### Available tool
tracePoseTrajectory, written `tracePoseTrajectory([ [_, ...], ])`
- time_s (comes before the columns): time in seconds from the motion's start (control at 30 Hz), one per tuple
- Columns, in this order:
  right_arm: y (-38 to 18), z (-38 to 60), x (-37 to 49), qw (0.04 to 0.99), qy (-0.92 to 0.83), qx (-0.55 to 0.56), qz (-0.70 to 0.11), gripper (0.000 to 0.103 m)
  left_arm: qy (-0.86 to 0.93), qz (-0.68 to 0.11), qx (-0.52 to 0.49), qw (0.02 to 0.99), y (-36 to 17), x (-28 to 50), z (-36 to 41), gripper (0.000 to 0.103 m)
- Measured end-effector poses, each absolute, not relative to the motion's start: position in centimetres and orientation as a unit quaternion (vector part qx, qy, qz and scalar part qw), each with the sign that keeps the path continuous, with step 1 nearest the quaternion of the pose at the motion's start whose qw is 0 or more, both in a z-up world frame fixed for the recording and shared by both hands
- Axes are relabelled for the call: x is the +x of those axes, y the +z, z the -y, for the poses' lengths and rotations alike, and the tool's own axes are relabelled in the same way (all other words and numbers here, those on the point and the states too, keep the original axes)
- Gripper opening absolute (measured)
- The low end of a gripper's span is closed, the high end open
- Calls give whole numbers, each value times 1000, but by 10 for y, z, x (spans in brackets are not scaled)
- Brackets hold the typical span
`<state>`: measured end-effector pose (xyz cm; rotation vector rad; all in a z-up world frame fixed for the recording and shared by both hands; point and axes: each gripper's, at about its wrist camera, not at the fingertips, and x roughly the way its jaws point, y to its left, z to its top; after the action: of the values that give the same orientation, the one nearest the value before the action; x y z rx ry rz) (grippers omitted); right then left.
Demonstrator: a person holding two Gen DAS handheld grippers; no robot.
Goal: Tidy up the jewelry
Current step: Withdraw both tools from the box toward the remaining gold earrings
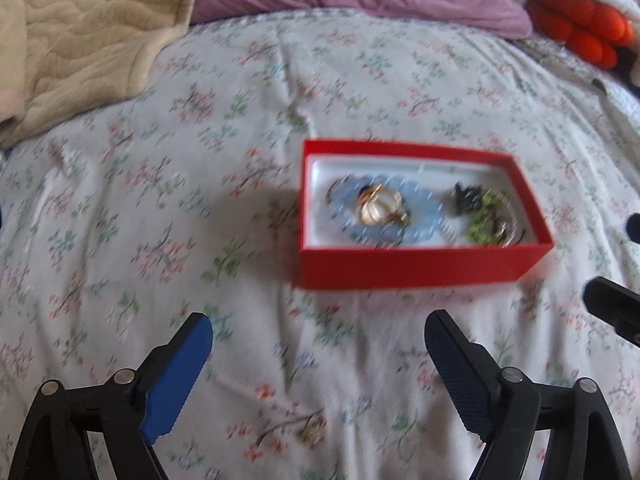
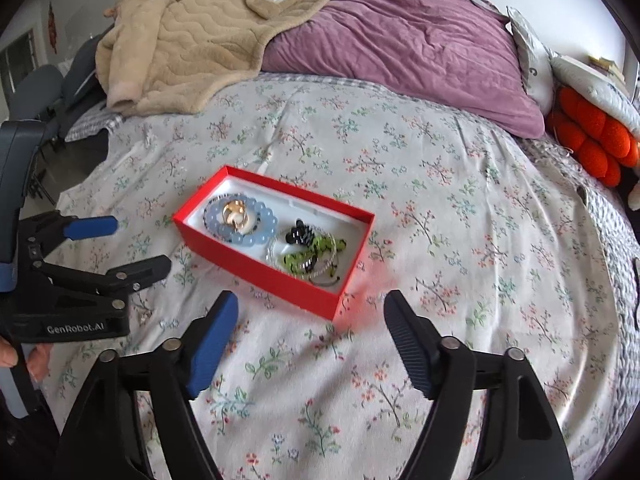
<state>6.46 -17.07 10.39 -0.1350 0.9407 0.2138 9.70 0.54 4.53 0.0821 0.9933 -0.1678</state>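
Red jewelry box [image 2: 276,248] sits mid-bed on the floral bedspread [image 2: 460,240], bracelets inside. Both grippers, left [image 1: 318,336] and right [image 2: 310,312], hover with jaws released. A small gold piece [image 1: 311,432] on the sheet could get lost in folds.

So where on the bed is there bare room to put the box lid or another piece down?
Bare floral sheet lies right of the red cardboard box, toward the purple pillow, and between box and beige blanket. Crowded: the box interior, and its left, by the left gripper.
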Motion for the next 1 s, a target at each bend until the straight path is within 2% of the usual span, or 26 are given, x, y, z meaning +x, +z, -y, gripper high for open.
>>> tracePoseTrajectory([
  [0.17, 94, 168, 54, 868, 85, -81, -483, 85, -63, -504, 39, 861, 38, 90, -16, 93],
  [0.4, 68, 168, 44, 832, 70, -82, -545, 85, -64, -538, 17, 840, 23, 81, -32, 93],
  [0.7, 49, 163, 36, 813, 74, -92, -570, 85, -96, -559, 14, 824, -3, 60, -40, 91],
  [0.9, 35, 160, 32, 802, 78, -120, -580, 85, -113, -565, 31, 817, -15, 51, -42, 69],
  [0.97, 32, 160, 31, 799, 79, -125, -583, 85, -121, -561, 42, 818, -16, 49, -41, 53],
  [1.0, 30, 161, 31, 797, 80, -126, -585, 85, -128, -558, 48, 818, -17, 47, -38, 50],
])
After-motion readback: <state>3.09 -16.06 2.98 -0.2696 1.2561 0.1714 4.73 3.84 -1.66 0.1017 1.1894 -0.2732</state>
